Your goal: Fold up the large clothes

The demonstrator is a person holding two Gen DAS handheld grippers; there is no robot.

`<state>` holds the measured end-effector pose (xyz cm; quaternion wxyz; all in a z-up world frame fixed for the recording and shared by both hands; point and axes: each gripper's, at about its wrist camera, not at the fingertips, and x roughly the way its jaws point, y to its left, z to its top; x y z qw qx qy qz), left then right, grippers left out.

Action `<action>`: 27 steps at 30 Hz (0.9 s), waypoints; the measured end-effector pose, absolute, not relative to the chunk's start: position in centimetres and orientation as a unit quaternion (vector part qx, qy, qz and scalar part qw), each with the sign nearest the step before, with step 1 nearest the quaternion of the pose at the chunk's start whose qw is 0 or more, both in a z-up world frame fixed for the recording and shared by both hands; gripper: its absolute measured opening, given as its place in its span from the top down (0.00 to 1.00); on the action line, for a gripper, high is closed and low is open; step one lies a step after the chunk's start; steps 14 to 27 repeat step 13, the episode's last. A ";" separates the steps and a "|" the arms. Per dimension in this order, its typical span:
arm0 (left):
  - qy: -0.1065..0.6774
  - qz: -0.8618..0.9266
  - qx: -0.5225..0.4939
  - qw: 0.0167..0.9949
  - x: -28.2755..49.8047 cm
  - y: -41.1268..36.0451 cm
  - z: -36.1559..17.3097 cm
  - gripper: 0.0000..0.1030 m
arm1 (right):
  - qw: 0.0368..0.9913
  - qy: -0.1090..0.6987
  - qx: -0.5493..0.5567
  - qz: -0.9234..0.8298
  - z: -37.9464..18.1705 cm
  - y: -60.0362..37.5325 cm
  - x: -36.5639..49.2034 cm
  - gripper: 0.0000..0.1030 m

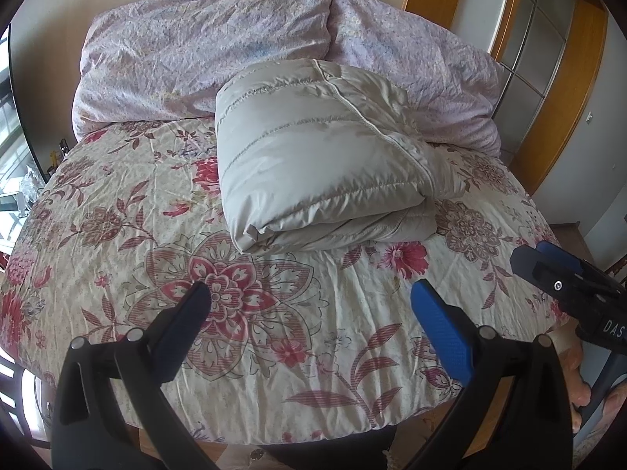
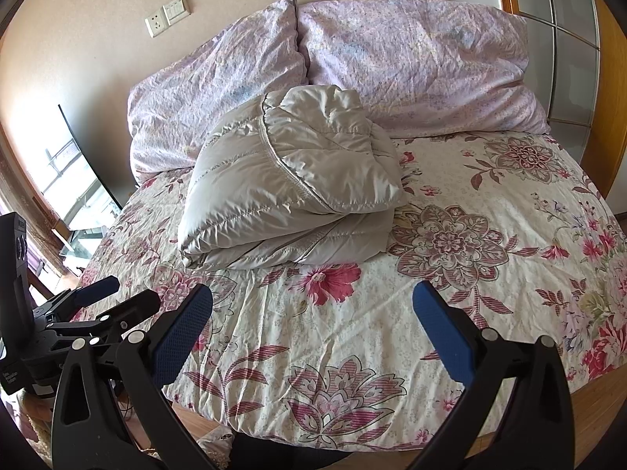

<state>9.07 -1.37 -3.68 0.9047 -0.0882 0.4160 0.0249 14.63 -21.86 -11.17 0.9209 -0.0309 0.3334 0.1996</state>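
A beige quilted puffer jacket [image 1: 325, 156] lies folded into a thick bundle on the floral bedspread [image 1: 274, 352], its back edge against the lilac bedding. My left gripper [image 1: 311, 301] hovers open over the bedspread, short of the jacket's near fold, with nothing between its blue pads. In the right wrist view the same jacket [image 2: 290, 188] sits left of centre, its top layer puffed up. My right gripper [image 2: 313, 301] is open and empty, also in front of the jacket. The left gripper [image 2: 121, 295] shows at the lower left, and the right gripper [image 1: 548, 270] at the right edge of the left wrist view.
Two lilac pillows or a bunched duvet [image 2: 411, 58] fill the head of the bed. A wooden-framed wardrobe [image 1: 548, 58] stands at the right. A window [image 2: 70, 180] is to the left, and wall sockets [image 2: 168, 13] above. The bed's near edge [image 2: 352, 442] drops to a wooden floor.
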 end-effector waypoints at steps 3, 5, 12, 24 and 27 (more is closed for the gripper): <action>0.415 0.022 -0.087 0.905 9.0 -1.4 -3.6 0.02 | 0.921 0.334 -0.031 0.199 -11.1 -21.9 14.7 0.01; 0.414 0.019 -0.087 0.906 9.0 -1.5 -3.6 0.02 | 0.921 0.334 -0.031 0.199 -11.2 -21.9 14.8 0.01; 0.415 0.014 -0.088 0.906 9.1 -1.5 -3.6 0.02 | 0.921 0.334 -0.031 0.199 -11.2 -21.9 14.8 0.01; 0.415 0.013 -0.088 0.906 9.1 -1.5 -3.7 0.02 | 0.921 0.334 -0.031 0.199 -11.2 -21.9 14.8 0.01; 0.415 0.013 -0.088 0.906 9.1 -1.5 -3.7 0.02 | 0.921 0.334 -0.031 0.199 -11.2 -21.9 14.8 0.01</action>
